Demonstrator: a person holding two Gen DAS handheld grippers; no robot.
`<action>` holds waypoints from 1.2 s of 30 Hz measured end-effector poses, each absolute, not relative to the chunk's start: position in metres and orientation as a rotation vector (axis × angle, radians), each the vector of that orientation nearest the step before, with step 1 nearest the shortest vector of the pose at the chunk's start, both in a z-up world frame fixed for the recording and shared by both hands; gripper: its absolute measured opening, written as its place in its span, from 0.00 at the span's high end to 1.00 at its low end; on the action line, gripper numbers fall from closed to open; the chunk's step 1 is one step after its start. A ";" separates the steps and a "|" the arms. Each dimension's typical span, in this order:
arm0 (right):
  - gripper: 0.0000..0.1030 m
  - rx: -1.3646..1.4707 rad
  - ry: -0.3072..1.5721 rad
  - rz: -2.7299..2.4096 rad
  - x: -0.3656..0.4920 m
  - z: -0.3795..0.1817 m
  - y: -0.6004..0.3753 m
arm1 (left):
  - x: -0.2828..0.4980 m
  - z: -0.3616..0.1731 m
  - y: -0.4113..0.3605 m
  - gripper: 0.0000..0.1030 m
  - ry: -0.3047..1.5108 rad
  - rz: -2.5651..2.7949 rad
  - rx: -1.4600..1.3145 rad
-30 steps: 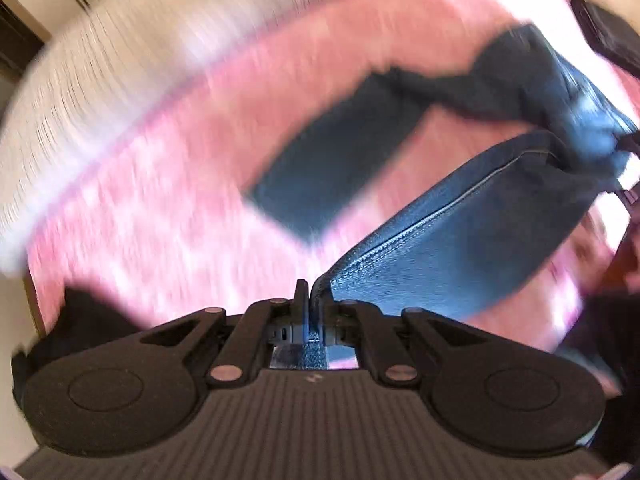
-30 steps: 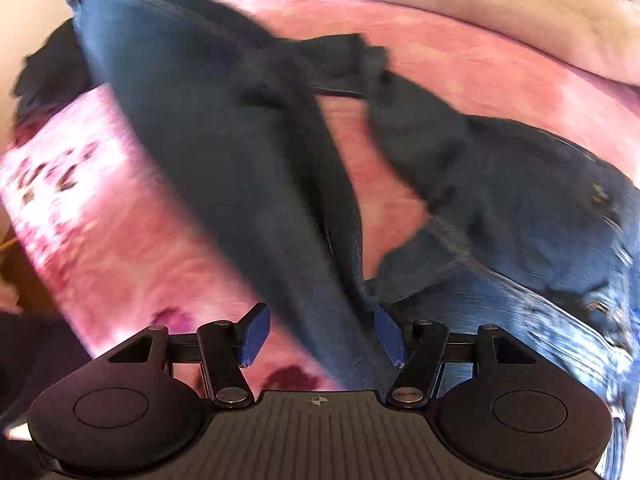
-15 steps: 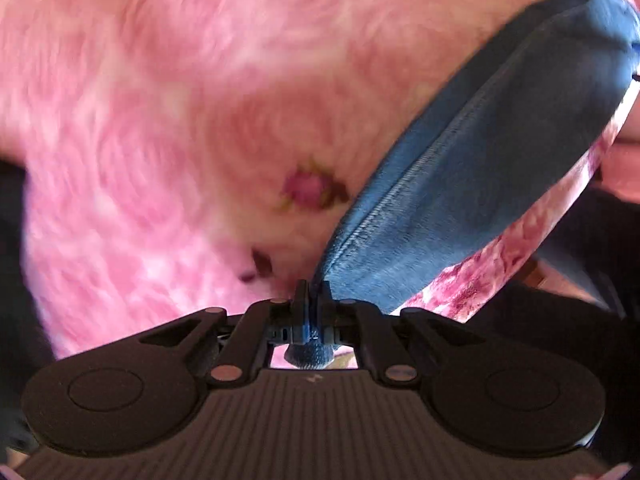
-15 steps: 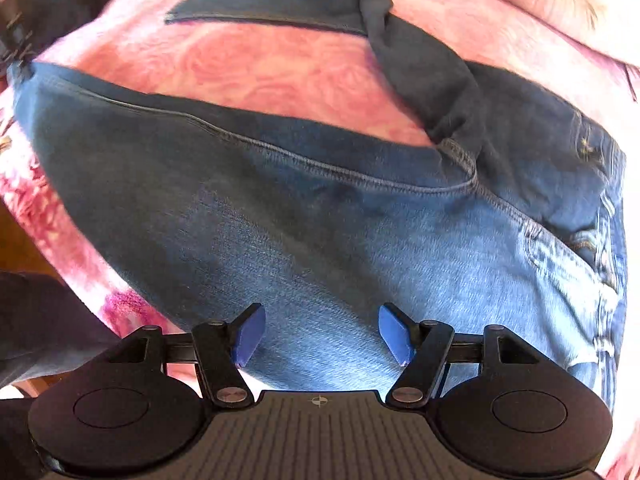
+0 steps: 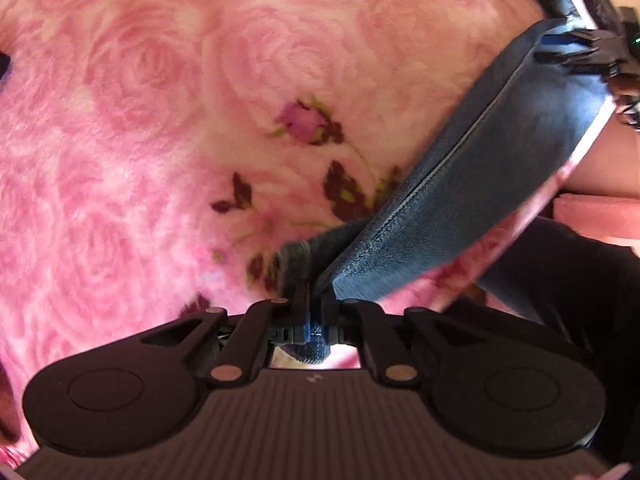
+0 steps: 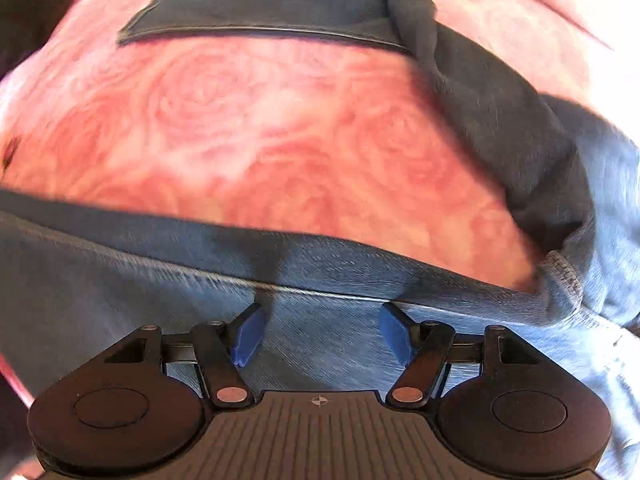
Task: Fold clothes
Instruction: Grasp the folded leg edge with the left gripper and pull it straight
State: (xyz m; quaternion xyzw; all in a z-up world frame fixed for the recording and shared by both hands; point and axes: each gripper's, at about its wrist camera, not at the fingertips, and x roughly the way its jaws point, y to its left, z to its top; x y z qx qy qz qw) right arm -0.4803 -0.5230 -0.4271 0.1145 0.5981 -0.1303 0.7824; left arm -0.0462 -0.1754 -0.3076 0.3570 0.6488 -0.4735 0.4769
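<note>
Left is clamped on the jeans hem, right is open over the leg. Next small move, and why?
Probably close the right gripper on the jeans seam under it. Its jaws stand open over the denim, while the left gripper already pinches the hem above the pink blanket; a fold likely needs both ends held.

The jeans (image 6: 320, 344) ran off the right wrist view's left and right edges; their far leg (image 6: 280, 12) was blurred.

We can read no text, label, brand or number in either view. The only mark we see is a small crosshair sign on the ribbed body of the right gripper (image 6: 321, 330), letterless.
</note>
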 end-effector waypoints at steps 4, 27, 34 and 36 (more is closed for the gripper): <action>0.35 0.332 1.257 -0.346 -0.496 -0.404 -0.526 | -0.041 -0.312 -0.194 0.80 1.508 -1.182 0.996; 0.33 0.250 1.064 -0.161 -0.436 -0.365 -0.710 | 0.010 -0.327 -0.526 0.36 0.882 -1.162 1.257; 0.33 0.265 1.106 -0.196 -0.444 -0.386 -0.715 | 0.071 -0.355 -0.538 0.58 1.102 -1.222 1.201; 0.33 0.283 1.118 -0.218 -0.447 -0.393 -0.717 | 0.066 -0.347 -0.535 0.90 1.075 -1.279 1.250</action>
